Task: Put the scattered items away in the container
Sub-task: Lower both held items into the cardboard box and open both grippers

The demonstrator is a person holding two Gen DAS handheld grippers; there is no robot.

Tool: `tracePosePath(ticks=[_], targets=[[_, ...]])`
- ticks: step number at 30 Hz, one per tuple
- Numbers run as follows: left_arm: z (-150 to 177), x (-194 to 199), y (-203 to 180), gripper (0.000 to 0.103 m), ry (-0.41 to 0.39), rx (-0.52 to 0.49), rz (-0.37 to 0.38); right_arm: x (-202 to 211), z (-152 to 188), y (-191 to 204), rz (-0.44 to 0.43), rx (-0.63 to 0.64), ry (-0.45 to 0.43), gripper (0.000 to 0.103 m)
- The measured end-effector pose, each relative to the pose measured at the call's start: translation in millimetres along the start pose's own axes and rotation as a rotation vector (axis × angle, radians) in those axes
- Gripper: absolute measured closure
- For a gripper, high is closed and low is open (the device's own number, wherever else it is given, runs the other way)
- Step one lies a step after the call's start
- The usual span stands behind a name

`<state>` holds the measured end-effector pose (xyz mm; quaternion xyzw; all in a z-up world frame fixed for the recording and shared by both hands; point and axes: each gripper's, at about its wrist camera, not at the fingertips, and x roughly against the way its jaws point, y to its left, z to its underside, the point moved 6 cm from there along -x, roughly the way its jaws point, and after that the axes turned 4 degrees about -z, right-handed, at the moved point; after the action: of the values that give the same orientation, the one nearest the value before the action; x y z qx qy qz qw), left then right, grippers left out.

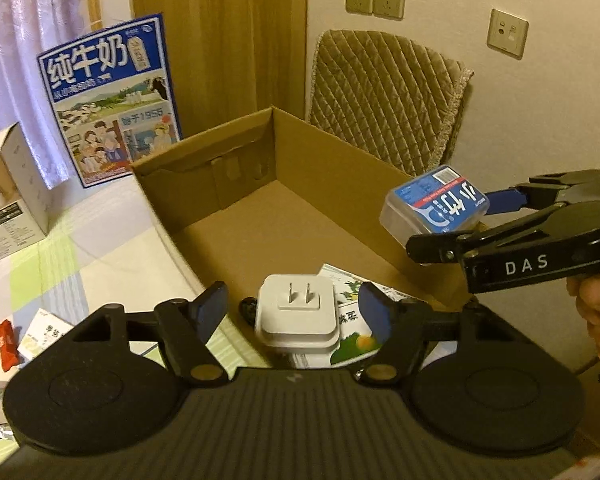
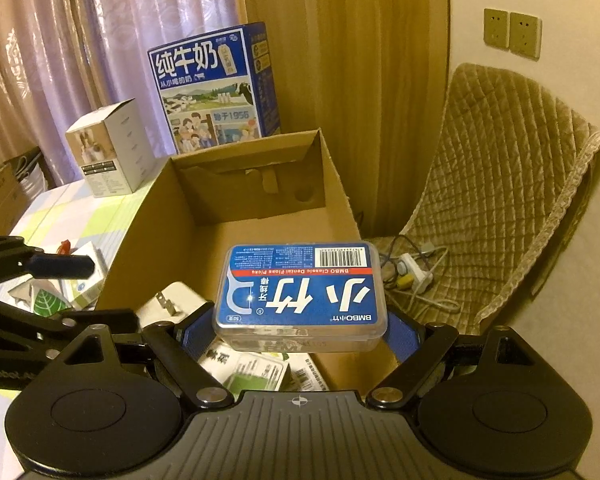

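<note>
In the right wrist view, at far left, we are seeing the left gripper (image 2: 66, 266) standing open and empty. At lower centre we are seeing a white charger (image 2: 172, 300) lying inside the cardboard box (image 2: 148, 232), among paper packets (image 2: 246, 370). Right of centre, the right gripper (image 2: 300, 330) is clamping the floss pick box (image 2: 302, 292) above the box's near end.
</note>
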<state>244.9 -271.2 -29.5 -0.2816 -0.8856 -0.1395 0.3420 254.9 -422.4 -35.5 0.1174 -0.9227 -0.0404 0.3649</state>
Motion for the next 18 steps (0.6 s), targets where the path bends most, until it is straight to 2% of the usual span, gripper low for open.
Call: tracePosePath(ticks=[18], targets=[[23.4,26.2,33.8,0.035,-0.006,0.08,-0.031,-9.8,-10.0,24.1,-0.044,0.006,0.004,0.019]])
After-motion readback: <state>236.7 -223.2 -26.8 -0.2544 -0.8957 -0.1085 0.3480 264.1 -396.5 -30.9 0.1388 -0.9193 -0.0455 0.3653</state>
